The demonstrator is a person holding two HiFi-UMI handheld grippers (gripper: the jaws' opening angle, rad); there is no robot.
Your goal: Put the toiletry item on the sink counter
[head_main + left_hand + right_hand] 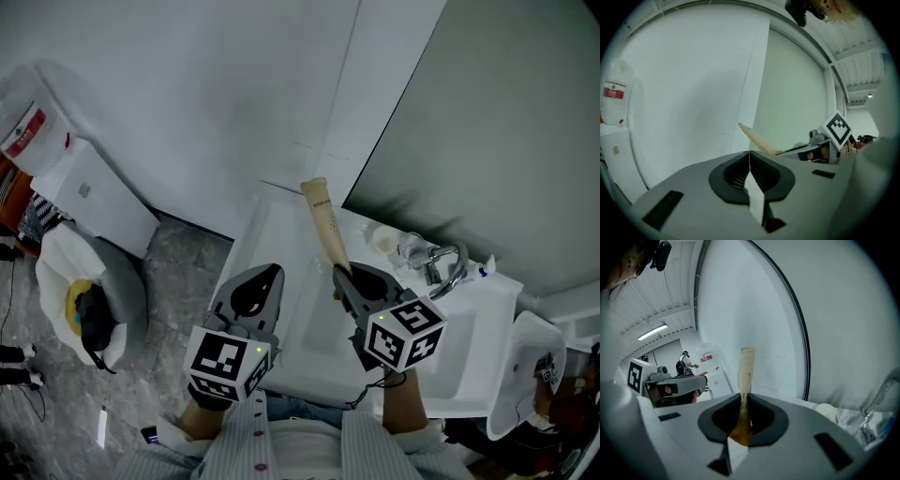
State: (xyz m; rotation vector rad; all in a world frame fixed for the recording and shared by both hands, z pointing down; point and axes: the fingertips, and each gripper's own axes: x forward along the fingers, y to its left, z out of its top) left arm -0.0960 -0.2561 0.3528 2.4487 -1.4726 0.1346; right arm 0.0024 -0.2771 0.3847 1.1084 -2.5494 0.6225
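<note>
Left tool (270,274) closed, right tool (341,274) gripping one tube (323,220), one faucet (442,265)

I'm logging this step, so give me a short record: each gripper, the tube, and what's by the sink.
left gripper: jaws shut, empty
right gripper: jaws shut on the tube
tube: beige, sticking out past the jaws toward the wall
counter: white, below both grippers
faucet: at the sink, right of the tube

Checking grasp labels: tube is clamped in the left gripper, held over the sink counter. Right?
No. The tube is clamped in the right gripper, not the left gripper; the right gripper view shows it between those jaws. It is held over the sink counter.
</note>
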